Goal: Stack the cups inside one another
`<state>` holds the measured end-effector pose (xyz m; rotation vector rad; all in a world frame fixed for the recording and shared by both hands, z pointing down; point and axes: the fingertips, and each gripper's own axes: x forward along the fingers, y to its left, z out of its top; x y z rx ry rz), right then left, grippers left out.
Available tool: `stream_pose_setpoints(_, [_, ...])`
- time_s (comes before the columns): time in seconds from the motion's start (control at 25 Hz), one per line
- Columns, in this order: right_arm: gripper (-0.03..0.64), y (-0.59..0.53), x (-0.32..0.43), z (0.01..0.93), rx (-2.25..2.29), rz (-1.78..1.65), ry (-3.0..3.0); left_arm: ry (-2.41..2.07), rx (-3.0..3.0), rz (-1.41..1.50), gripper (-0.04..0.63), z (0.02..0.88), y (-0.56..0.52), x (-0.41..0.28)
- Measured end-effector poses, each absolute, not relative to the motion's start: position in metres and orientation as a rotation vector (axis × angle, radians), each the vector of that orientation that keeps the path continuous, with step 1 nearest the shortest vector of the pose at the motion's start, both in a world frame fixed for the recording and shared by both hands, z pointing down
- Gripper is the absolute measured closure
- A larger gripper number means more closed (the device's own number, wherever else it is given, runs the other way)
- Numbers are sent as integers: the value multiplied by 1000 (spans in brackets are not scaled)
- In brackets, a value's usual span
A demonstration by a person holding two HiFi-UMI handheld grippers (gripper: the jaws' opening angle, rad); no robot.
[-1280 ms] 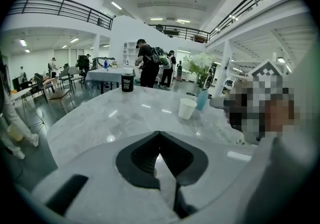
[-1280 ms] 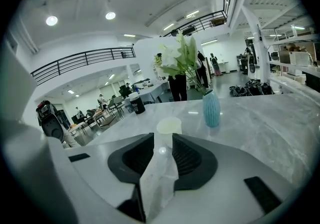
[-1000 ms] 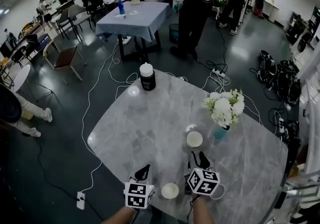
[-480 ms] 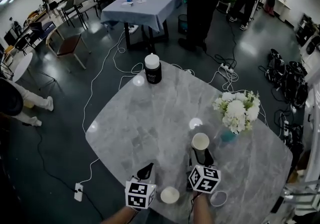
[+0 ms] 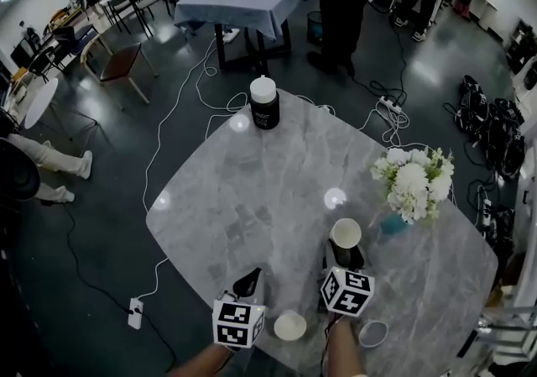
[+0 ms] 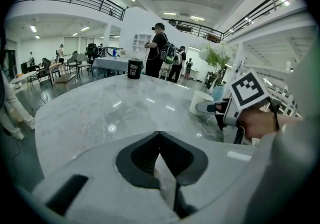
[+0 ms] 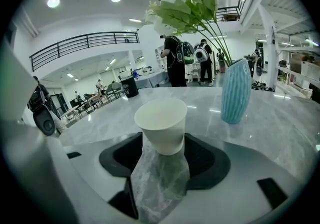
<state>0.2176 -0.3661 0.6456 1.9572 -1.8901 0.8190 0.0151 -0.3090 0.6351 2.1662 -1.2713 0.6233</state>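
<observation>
The cup (image 5: 346,233) stands upright at 12 o'clock of the right gripper (image 5: 345,257), between its jaws, which have just been opening and do not press it. The left gripper (image 5: 247,282) is clenched on nothing.

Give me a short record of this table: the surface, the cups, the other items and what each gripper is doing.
surface: marble table
far cup: upright, between the right gripper's jaws
near cup: upright at the table's near edge, between the two grippers
pale round rim: right of the near cup, can't tell if it is a cup
other items: black jar with a white lid; blue vase of white flowers
left gripper: jaws together, empty
right gripper: jaws wide, just been opening, far cup between them
stacking: not yet begun
</observation>
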Motion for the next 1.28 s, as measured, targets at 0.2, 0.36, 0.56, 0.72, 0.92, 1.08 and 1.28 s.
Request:
stream_pose_setpoints(0.2, [397, -368, 223, 646, 2000, 795, -1875, -1272, 2169, 625, 600, 634, -309, 13])
stream_pose_setpoints(0.36, [397, -366, 222, 641, 2008, 788, -1894, -1277, 2166, 623, 600, 634, -307, 10])
stream_pose_setpoints(0.56, [397, -359, 221, 632, 2020, 791, -1906, -1281, 2170, 613, 600, 630, -305, 8])
stream_pose_setpoints(0.72, [397, -353, 220, 623, 2030, 785, -1908, -1273, 2187, 598, 600, 624, -304, 9])
stream_pose_setpoints(0.92, [397, -338, 218, 600, 2055, 771, -1909, -1262, 2219, 574, 600, 609, -299, 10])
stream_pose_setpoints(1.08, [397, -322, 216, 578, 2076, 757, -1916, -1247, 2250, 553, 600, 593, -291, 12])
stream_pose_setpoints(1.28, [397, -299, 214, 552, 2105, 734, -1913, -1228, 2294, 516, 600, 571, -278, 15])
